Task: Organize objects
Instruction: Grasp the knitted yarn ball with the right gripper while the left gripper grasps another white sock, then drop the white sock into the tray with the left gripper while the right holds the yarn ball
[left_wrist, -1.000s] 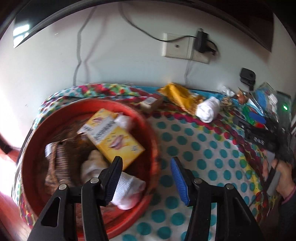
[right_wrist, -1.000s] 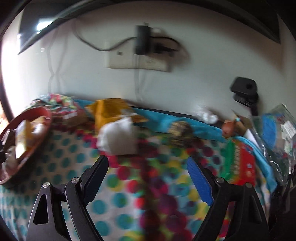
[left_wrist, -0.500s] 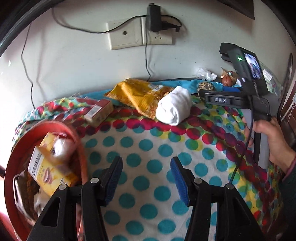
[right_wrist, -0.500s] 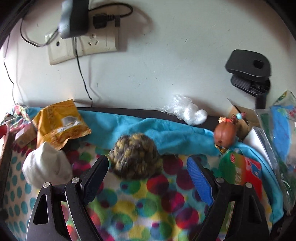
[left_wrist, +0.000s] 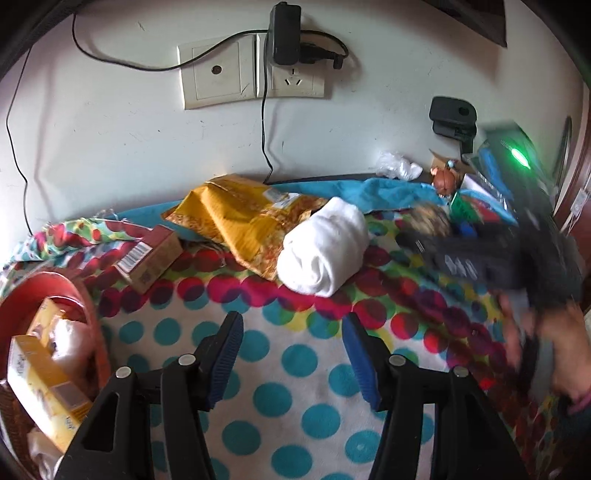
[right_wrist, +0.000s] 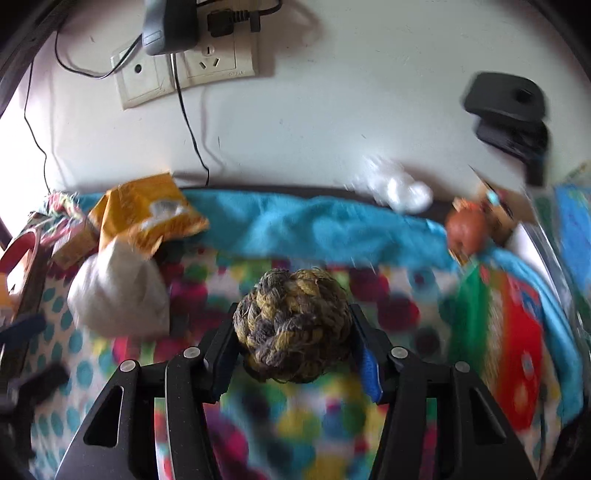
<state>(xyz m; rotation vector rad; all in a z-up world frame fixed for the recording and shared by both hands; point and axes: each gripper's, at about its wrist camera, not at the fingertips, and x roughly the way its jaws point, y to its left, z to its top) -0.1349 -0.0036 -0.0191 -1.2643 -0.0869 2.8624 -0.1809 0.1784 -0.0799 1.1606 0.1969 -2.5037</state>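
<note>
A table covered in a polka-dot cloth (left_wrist: 295, 369) stands against a white wall with a socket plate (left_wrist: 251, 70).

At the far left, a red basket (left_wrist: 88, 306) holds yellow boxes (left_wrist: 40, 391) and white bundles. Just beyond its rim a small brown box (left_wrist: 151, 258) lies on the cloth. Next comes a yellow packet (left_wrist: 236, 218), and a rolled white sock (left_wrist: 325, 247) rests against its right edge.

The left gripper (left_wrist: 291, 354) hovers over bare cloth short of the sock. Its jaws have just been opening a little and stand apart with nothing between them.

Further right, the right gripper (right_wrist: 293, 332) has just been closing, and both pads now press the sides of a rope ball (right_wrist: 293, 325), woven from yellow and grey cord. The ball sits near the back of the table, in front of a blue cloth (right_wrist: 314, 229).

The ball looks light and soft, with a rough weave that should not slip. It will likely give a little under pressure, so a hold across its widest part, as here, seems safest. The sock also looks soft and light, and is best pinched across the middle of the roll.

At the far right lie a red and green packet (right_wrist: 506, 332) and a small brown figure (right_wrist: 465, 229).
</note>
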